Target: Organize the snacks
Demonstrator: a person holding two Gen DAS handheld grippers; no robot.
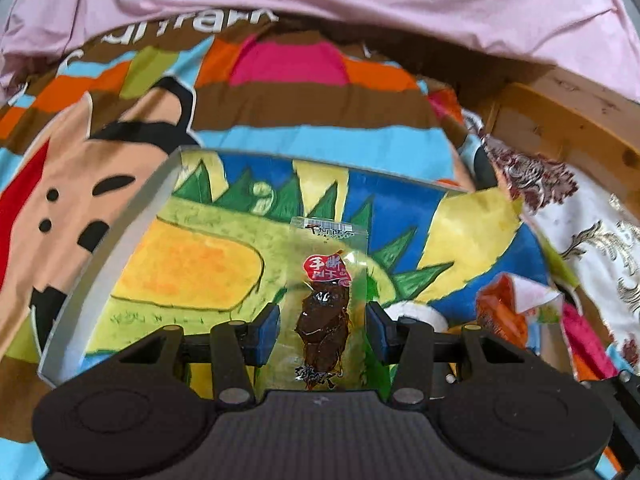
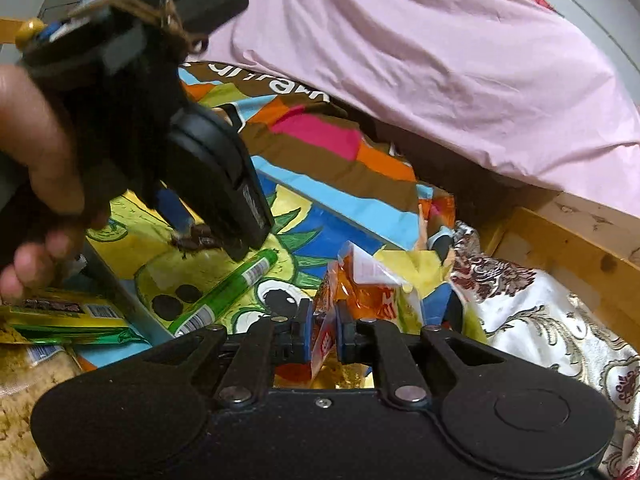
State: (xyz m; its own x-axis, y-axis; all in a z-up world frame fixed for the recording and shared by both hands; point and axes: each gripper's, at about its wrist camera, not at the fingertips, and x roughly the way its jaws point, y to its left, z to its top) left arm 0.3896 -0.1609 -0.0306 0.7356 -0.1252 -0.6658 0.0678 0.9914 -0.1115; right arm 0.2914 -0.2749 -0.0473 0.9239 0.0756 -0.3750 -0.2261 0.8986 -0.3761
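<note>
A bed is carrying everything, spread with a striped cartoon sheet (image 1: 312,100). A pink quilt (image 2: 420,60) is lying bunched along its far side, and a floral cloth (image 2: 540,320) is draping over the right edge beside the wooden frame (image 2: 580,248). A tray (image 1: 120,240) with a painted floor is sitting on the sheet. Snack packs (image 2: 60,316) are lying just off the tray's left wall.
</note>
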